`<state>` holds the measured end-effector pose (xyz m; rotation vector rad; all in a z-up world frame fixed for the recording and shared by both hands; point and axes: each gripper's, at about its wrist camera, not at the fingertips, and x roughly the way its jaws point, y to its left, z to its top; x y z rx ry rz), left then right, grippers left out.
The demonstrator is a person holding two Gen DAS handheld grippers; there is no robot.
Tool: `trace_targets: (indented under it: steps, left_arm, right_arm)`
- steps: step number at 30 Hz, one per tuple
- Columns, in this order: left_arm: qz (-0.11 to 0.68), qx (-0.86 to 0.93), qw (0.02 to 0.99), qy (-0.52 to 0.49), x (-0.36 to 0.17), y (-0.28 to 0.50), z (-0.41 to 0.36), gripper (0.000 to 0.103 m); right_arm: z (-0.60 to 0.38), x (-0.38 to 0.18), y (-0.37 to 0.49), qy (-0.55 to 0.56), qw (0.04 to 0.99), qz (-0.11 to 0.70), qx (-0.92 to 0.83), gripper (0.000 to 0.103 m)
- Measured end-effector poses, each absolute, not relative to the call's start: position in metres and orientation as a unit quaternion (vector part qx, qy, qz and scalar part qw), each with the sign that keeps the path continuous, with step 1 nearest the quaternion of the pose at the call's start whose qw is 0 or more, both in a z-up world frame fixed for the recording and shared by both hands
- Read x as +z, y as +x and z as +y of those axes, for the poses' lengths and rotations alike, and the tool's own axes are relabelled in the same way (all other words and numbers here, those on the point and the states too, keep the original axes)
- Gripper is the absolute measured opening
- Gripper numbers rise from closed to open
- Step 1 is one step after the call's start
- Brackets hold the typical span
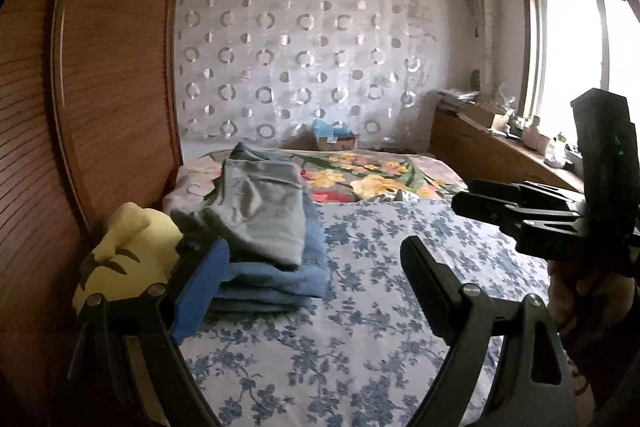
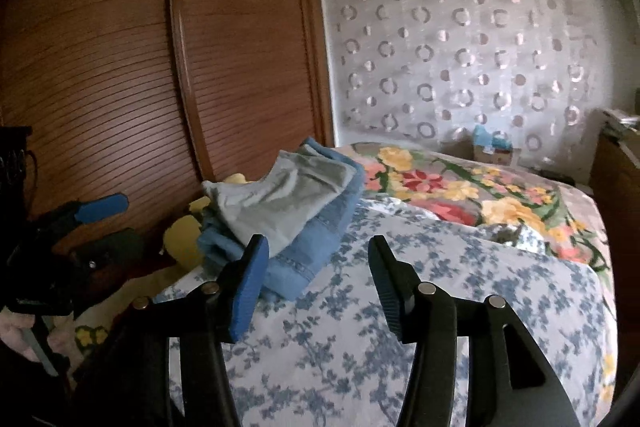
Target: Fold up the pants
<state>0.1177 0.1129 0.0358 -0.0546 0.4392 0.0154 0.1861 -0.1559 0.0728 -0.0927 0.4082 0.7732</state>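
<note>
Bedroom scene: a bed (image 1: 360,307) covered by a blue-flowered sheet is being viewed beside a brown slatted wardrobe (image 2: 120,67). The left gripper (image 1: 316,291) is being held wide apart with nothing between its jaws. The right gripper (image 2: 320,287) is being held partly apart, also empty, above the sheet. The folded pants (image 1: 260,215), grey on denim, are lying stacked at the bed's wardrobe-side edge. A yellow plush toy (image 1: 128,259) is lying against that stack.
</note>
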Motion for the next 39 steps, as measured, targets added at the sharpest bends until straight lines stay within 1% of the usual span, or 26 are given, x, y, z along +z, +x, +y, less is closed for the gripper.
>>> trace_targets:
  steps: [13,17,23,34,39]
  left_arm:
    - [0.224,-0.025,0.974,-0.006,0.034,0.098,0.069,0.088]
    - [0.222,-0.037,0.974,-0.001,0.036,0.088,0.056,0.088]
    - [0.221,-0.052,0.974,0.006,0.04,0.072,0.039,0.088]
    - [0.216,-0.063,0.974,0.004,0.051,0.057,0.017,0.088]
    - [0.198,-0.058,0.978,0.009,0.065,0.046,0.011,0.088]
  right_arm:
    - [-0.193,0.064,0.137,-0.019,0.923,0.198,0.329,0.057]
    - [-0.201,0.066,0.121,-0.011,0.925,0.202,0.321,0.061]
    - [-0.214,0.071,0.091,-0.002,0.936,0.196,0.292,0.071]
    - [-0.223,0.08,0.05,0.01,0.953,0.18,0.244,0.077]
    - [-0.225,0.084,0.038,0.017,0.96,0.164,0.225,0.082]
